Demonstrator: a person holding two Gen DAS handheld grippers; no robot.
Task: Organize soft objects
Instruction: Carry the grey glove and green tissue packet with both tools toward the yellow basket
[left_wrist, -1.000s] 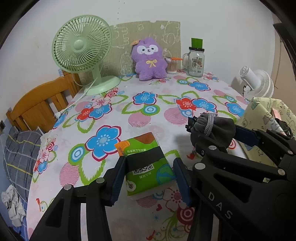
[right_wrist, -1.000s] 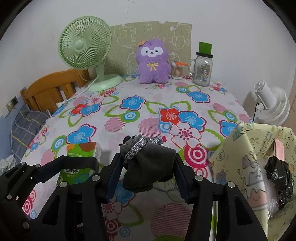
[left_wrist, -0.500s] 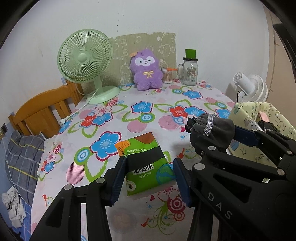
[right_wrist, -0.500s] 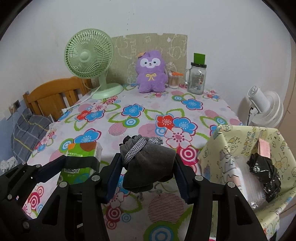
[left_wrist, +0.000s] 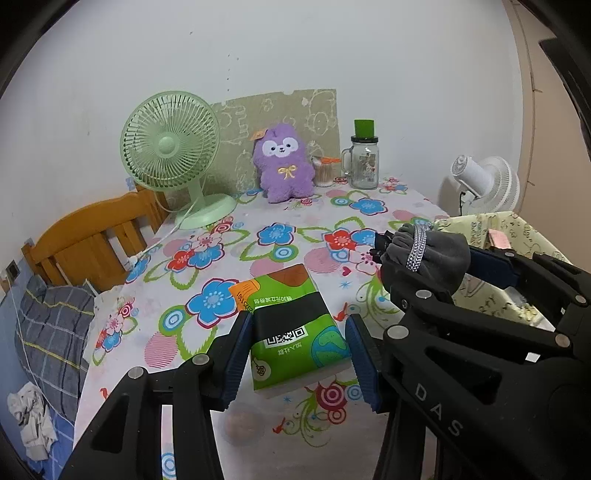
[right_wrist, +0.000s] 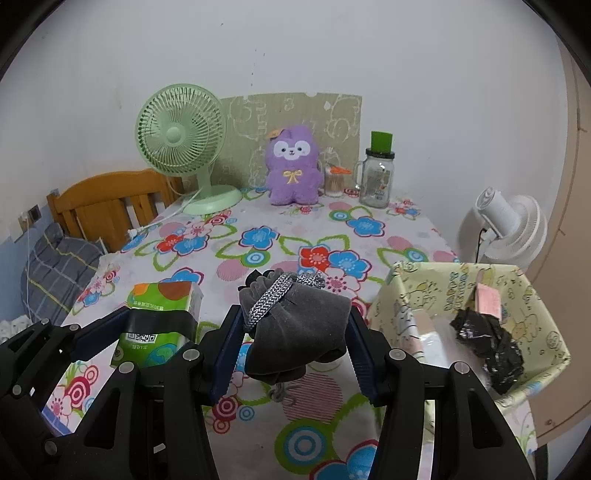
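Both my loads have come up off the table (right_wrist: 413, 236) over the last second. The cloth's flowers look smaller now and more of the room shows, and neither grip has shifted.

My left gripper (left_wrist: 299, 354) is clamped on the tissue pack (left_wrist: 291, 328), pads pressed to its two long sides. My right gripper (right_wrist: 295, 354) squeezes the grey pouch (right_wrist: 295, 332), whose braided cord wraps over its top. Pack and pouch both hang clear above the near end of the table, the pack to the pouch's left.

The lift means the pick-up is done and the carry has begun, I judge. The yellow box (right_wrist: 391, 295) stands just off the table's right edge, near the pouch, open-topped, with a black crumpled thing (right_wrist: 487, 343) and a pink item (right_wrist: 487, 299) already inside. That looks like where the soft things go, so the pouch likely goes in first, the pack after. The plush (right_wrist: 293, 166) sits at the table's far end, untouched.
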